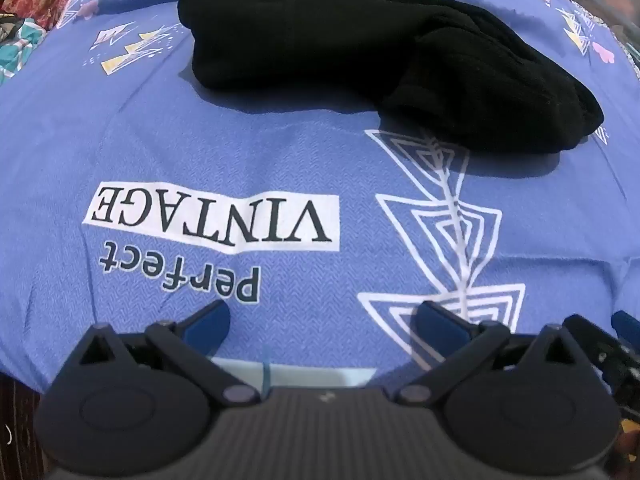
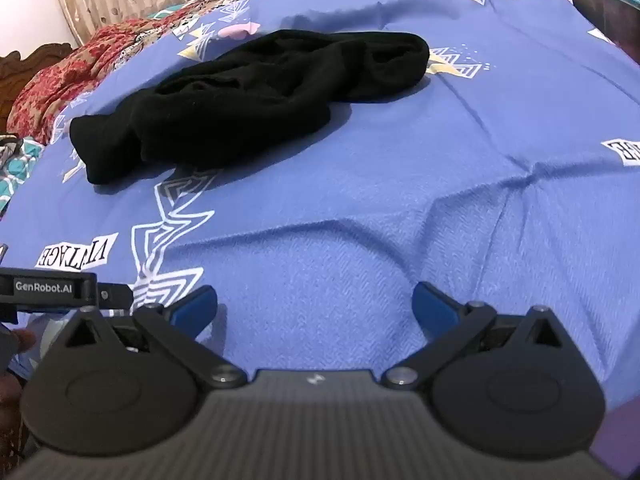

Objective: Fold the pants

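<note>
Holding both grippers, left [image 1: 322,318] and right [image 2: 315,306], with fingers apart and empty over the bed [image 2: 400,240], we see the bunched pants [image 1: 360,60] well ahead, long axis crosswise: toward 1 o'clock from the left, 11 o'clock from the right, neither clearly nearer.

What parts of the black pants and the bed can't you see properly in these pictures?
- Black pants: in both views, so dark and bunched that waistband, legs and fold lines cannot be told apart.
- Underside of the pants: hidden against the blue bedsheet.
- Near edge of the sheet: covered by the left gripper and right gripper, each in its own view.
- Second "VINTAGE" label: cut off by the right-wrist view's edge.
</note>
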### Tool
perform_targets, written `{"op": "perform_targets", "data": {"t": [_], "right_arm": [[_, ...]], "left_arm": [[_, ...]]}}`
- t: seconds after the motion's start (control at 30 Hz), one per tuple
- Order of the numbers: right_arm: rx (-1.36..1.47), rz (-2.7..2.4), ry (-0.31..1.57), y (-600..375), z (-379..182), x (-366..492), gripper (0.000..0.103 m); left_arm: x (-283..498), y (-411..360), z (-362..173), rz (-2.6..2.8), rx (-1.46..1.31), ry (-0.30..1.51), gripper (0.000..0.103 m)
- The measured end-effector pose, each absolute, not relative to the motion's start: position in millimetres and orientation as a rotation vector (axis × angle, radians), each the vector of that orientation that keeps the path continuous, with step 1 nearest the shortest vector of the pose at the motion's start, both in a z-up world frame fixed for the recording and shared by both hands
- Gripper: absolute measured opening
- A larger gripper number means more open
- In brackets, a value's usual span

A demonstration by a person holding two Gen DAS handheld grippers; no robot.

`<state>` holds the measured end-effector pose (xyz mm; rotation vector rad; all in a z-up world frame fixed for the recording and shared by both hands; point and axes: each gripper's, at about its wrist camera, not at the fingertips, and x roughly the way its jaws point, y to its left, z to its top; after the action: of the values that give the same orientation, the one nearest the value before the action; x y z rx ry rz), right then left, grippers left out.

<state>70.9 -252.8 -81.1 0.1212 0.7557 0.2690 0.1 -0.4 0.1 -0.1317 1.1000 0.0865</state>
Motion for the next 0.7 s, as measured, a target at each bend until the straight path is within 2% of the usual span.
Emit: {"op": "perform_targets", "data": {"t": [0.33, 0.7], "right_arm": [[0.132, 0.277, 0.764, -254.5, -81.1, 71.2, 0.103], [0.117, 0.281, 0.727, -249.9, -52.6, 58.1, 0.103]], "left_arm": [[-4.1, -0.8, 0.2, 0.074, -0.124, 1.089, 0.103], [-23.5, -6.4, 44.2, 0.098, -0.094, 1.004, 0.103]]}}
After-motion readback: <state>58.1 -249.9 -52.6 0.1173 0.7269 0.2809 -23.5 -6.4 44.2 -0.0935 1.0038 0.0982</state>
